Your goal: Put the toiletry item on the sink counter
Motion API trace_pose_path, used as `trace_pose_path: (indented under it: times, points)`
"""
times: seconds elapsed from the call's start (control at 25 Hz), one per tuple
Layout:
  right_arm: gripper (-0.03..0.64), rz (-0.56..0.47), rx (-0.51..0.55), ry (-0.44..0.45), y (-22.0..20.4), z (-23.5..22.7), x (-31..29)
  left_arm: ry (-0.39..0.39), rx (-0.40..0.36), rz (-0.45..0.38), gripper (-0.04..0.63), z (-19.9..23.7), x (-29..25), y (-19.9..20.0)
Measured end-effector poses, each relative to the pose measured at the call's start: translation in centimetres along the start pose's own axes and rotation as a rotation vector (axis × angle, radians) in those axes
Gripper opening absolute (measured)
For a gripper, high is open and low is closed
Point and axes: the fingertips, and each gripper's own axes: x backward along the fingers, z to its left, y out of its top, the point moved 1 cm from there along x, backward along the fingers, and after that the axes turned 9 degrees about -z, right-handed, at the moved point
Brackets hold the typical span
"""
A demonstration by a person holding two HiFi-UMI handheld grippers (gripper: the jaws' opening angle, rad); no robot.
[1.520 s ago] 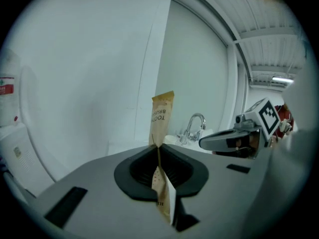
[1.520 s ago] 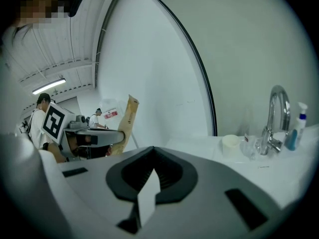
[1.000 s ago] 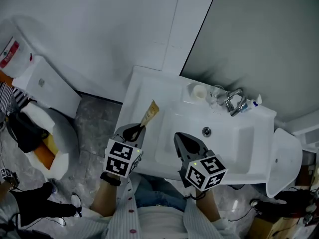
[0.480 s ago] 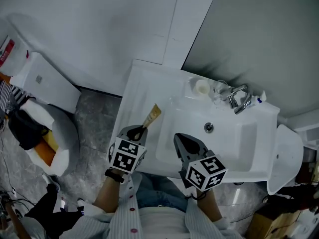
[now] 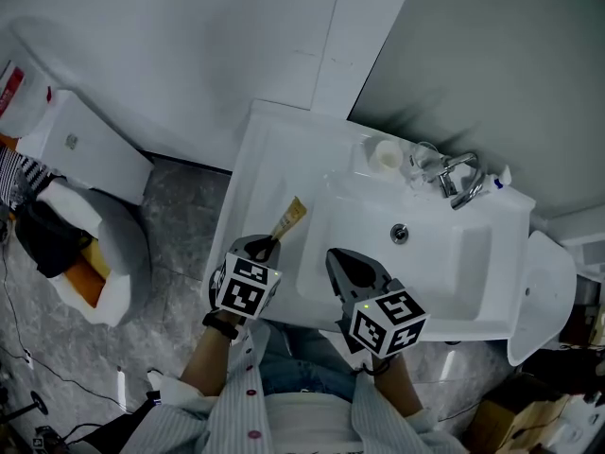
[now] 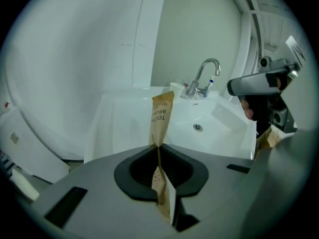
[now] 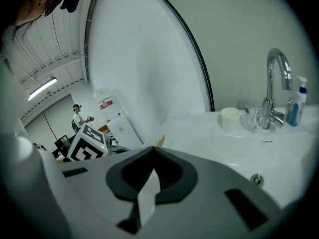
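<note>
A brown paper toothbrush packet (image 5: 287,219) stands up from my left gripper (image 5: 267,247), which is shut on its lower part over the front left of the white sink counter (image 5: 265,154). In the left gripper view the packet (image 6: 161,117) rises from between the closed jaws of the left gripper (image 6: 158,146), with the basin behind it. My right gripper (image 5: 354,268) hovers over the basin's front edge, shut with nothing in it. The right gripper view shows the right gripper (image 7: 152,152) closed, and the packet's tip (image 7: 159,142) just beyond it.
A chrome faucet (image 5: 459,180), a white cup (image 5: 386,155), a clear glass (image 5: 423,162) and a blue-capped bottle (image 5: 499,175) stand along the back of the basin (image 5: 425,253). A toilet (image 5: 90,244) sits on the floor to the left. Walls close off the far side.
The head view has shifted a little. The left gripper and its packet have edged slightly right, still over the counter's front left. The right gripper has barely moved.
</note>
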Motion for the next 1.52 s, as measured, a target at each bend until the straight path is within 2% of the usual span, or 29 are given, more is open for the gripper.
trace_pose_path:
  times: [0.56,1.2,1.52]
  points:
    - [0.009,0.012,-0.024,-0.009,-0.9,-0.1,0.3,0.044,-0.049,0.122,0.035,0.2,-1.6,-2.9]
    - [0.009,0.017,-0.035,-0.024,-1.0,-0.6,0.3,0.03,-0.089,0.169,0.038,0.1,-2.3,-4.3]
    - [0.009,0.02,-0.04,-0.029,-1.1,-0.5,0.2,0.0,-0.116,0.185,0.06,-0.2,-2.4,-4.7]
